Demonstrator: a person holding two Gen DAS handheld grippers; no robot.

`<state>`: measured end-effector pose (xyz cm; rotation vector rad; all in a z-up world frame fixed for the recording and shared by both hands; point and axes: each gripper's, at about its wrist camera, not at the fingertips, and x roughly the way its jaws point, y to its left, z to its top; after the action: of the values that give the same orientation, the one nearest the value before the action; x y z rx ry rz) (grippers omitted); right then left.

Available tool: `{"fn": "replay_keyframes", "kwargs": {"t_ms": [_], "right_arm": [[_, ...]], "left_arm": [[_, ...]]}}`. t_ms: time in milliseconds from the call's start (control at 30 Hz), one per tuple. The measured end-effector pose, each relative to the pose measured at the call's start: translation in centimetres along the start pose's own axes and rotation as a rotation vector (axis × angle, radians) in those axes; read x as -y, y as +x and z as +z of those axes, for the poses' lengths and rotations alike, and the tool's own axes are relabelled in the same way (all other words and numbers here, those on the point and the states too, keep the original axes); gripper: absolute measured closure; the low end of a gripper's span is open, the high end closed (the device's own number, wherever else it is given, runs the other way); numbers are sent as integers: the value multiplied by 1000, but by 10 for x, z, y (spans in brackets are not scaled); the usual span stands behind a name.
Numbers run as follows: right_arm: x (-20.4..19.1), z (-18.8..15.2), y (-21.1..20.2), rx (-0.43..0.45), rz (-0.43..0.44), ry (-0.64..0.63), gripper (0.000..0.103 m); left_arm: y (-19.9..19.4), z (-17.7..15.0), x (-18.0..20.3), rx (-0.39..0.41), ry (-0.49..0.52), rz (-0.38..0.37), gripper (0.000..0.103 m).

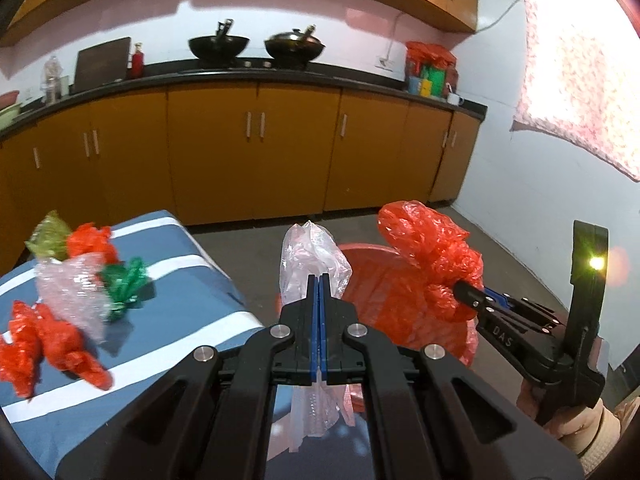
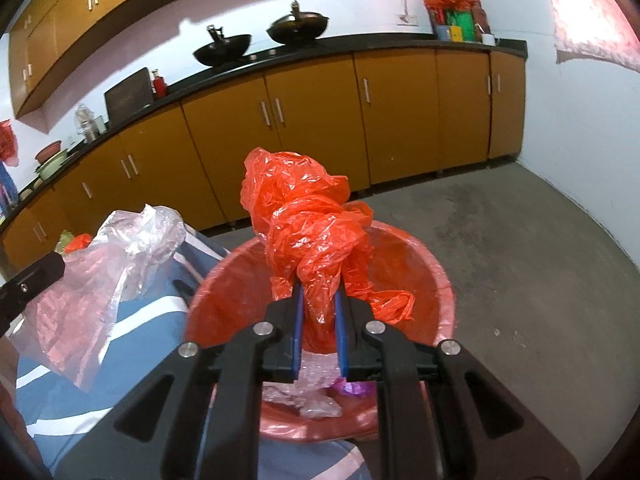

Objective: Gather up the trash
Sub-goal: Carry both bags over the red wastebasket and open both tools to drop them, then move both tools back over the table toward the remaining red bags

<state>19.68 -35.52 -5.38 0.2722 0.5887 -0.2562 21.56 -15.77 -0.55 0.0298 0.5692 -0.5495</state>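
Observation:
My left gripper (image 1: 319,280) is shut on a clear plastic bag (image 1: 312,256), which hangs above and below the jaws beside the table's right edge. The same clear bag (image 2: 120,248) shows at the left of the right wrist view. My right gripper (image 2: 318,300) is shut on a crumpled orange plastic bag (image 2: 308,220) and holds it over the red bin (image 2: 436,280). In the left wrist view that orange bag (image 1: 432,252) and the right gripper (image 1: 460,288) sit right of the red bin (image 1: 372,256). Clear and purple scraps (image 2: 320,400) lie in the bin's bottom.
Several crumpled bags, orange (image 1: 52,344), clear (image 1: 72,292), green (image 1: 124,284) and yellowish (image 1: 48,236), lie on the blue table with white stripes (image 1: 192,280). Brown cabinets (image 1: 248,152) under a black counter with two woks (image 1: 218,46) stand behind. Grey floor (image 2: 520,260) spreads to the right.

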Motion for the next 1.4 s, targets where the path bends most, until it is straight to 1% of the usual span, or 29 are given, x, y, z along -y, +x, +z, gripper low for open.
{"fn": "replay_keyframes", "kwargs": {"t_ms": [167, 500, 533, 567, 667, 733, 833, 967, 1033, 1167, 1400], "right_arm": [[14, -1, 15, -18, -16, 17, 89], [26, 2, 34, -29, -32, 36, 88], [27, 2, 35, -29, -33, 37, 87], [27, 2, 37, -30, -33, 37, 84], [29, 1, 39, -31, -35, 40, 82], [30, 0, 41, -32, -32, 41, 77], [33, -3, 42, -37, -37, 41, 76], [35, -6, 43, -46, -44, 39, 76], [36, -7, 43, -46, -47, 36, 76], [36, -9, 40, -43, -50, 30, 76], [24, -9, 35, -35, -47, -6, 76]], "left_arm": [[23, -1, 12, -28, 6, -29, 103], [52, -11, 30, -71, 20, -65, 103], [54, -11, 32, -75, 22, -65, 103], [58, -13, 34, -81, 27, -66, 103], [63, -15, 37, -98, 37, -74, 103], [66, -18, 40, -111, 41, -85, 102], [72, -21, 42, -139, 38, -94, 102], [75, -24, 39, -166, 25, -102, 102], [75, -25, 38, -171, 23, -104, 100], [73, -26, 36, -169, 14, -100, 96], [67, -25, 26, -157, 3, -72, 96]]}}
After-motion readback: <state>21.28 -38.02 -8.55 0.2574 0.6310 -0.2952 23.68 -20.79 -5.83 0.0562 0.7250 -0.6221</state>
